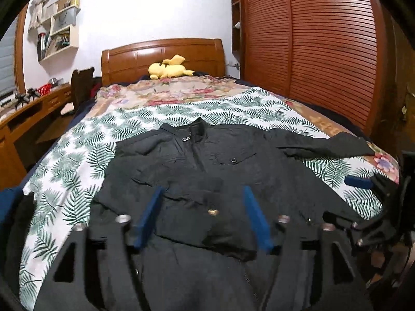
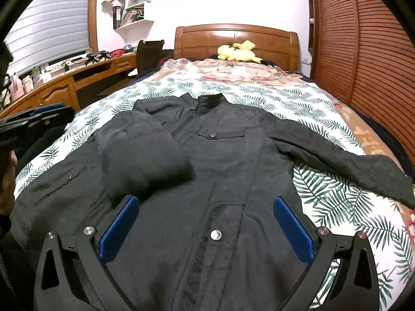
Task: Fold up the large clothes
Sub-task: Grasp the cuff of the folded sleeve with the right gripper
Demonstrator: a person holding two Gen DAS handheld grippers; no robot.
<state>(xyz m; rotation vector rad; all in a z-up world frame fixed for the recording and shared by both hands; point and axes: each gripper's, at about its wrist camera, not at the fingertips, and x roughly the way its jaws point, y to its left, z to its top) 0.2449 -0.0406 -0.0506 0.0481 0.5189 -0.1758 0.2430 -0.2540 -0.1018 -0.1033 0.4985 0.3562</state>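
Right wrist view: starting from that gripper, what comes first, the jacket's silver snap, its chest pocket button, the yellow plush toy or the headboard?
1. Silver snap, on the jacket front, right between the right gripper jaws.
2. Chest pocket button, higher up the jacket.
3. Yellow plush toy, at the bed's far end.
4. Headboard, just behind the toy.

A dark grey zip-front jacket (image 2: pixel 228 160) is lying on the fern-print bedspread (image 2: pixel 324 189), one sleeve folded across its chest, the blue-padded right gripper (image 2: pixel 205 207) hovering wide apart above.
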